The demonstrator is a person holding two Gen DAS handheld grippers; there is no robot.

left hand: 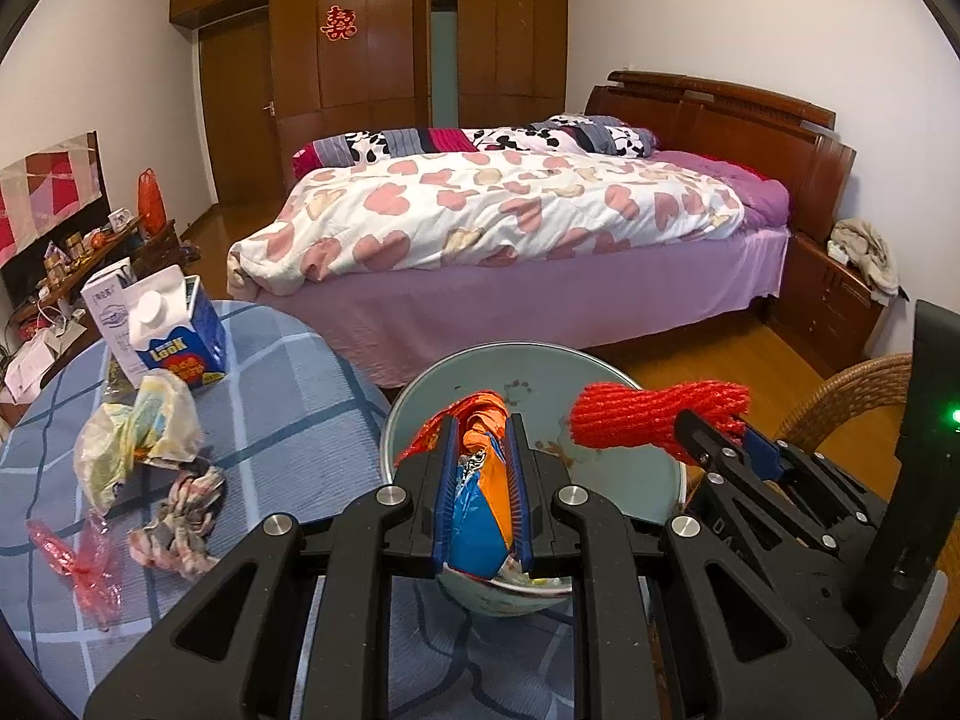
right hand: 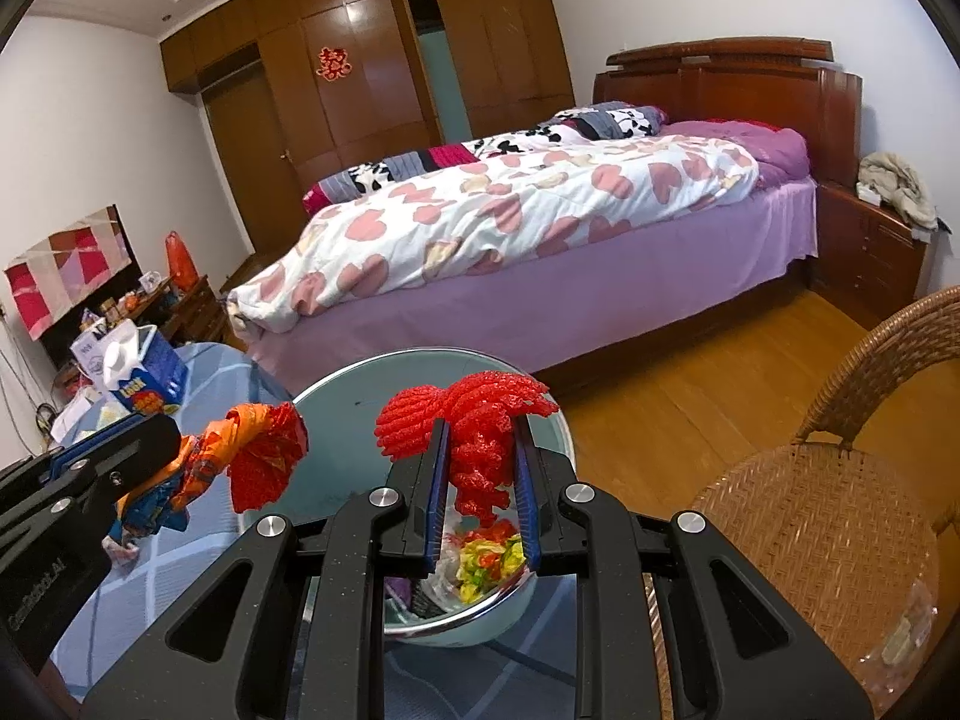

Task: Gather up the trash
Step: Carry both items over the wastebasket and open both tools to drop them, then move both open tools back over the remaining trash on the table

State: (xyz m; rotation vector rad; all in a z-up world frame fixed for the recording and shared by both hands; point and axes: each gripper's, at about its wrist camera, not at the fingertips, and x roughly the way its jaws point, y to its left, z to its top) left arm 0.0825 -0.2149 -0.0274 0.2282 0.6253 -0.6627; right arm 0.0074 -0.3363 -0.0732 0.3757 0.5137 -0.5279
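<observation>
Your left claw (left hand: 483, 450) is clenched on an orange-and-blue snack wrapper (left hand: 480, 480), held over the open trash bin (left hand: 630, 468); your right claw (right hand: 480, 468) grips a red foam net (right hand: 474, 420) above that bin; crumpled wrappers (left hand: 138, 438) and a milk carton (left hand: 174, 330) lie on the desk (left hand: 288, 408).

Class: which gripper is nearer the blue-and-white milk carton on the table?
Left. The left gripper, gripping an orange-and-blue wrapper, is closer to the blue-and-white milk carton; the right gripper, holding red foam netting, is farther.
</observation>
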